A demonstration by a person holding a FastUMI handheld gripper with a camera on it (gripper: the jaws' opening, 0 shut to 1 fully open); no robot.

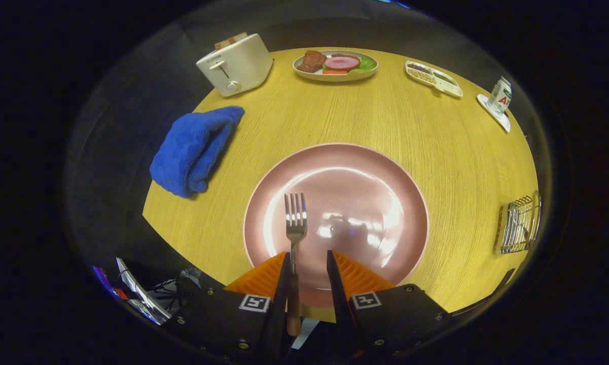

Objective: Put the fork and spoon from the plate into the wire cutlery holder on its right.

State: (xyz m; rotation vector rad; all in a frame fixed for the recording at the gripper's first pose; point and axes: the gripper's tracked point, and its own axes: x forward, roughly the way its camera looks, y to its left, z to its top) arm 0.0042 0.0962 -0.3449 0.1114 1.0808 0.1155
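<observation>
A metal fork (295, 223) with a wooden handle lies on the pink plate (385, 172), its tines pointing away from me. Its handle runs back between my fingers, close along the left finger (283, 276), with a wide gap to the right finger (334, 276). My gripper (308, 253) is open and hovers over the near rim of the plate. The wire cutlery holder (520, 225) stands on the table to the right of the plate, well off to the right of my fingers. What is inside it I cannot make out.
The round wooden table (334, 116) carries a blue towel (192, 149) left of the plate, a white toaster (236, 65) at the far left, a plate of food (335, 65) at the back, a divided snack dish (433, 78) and a can on a coaster (499, 97) at the far right.
</observation>
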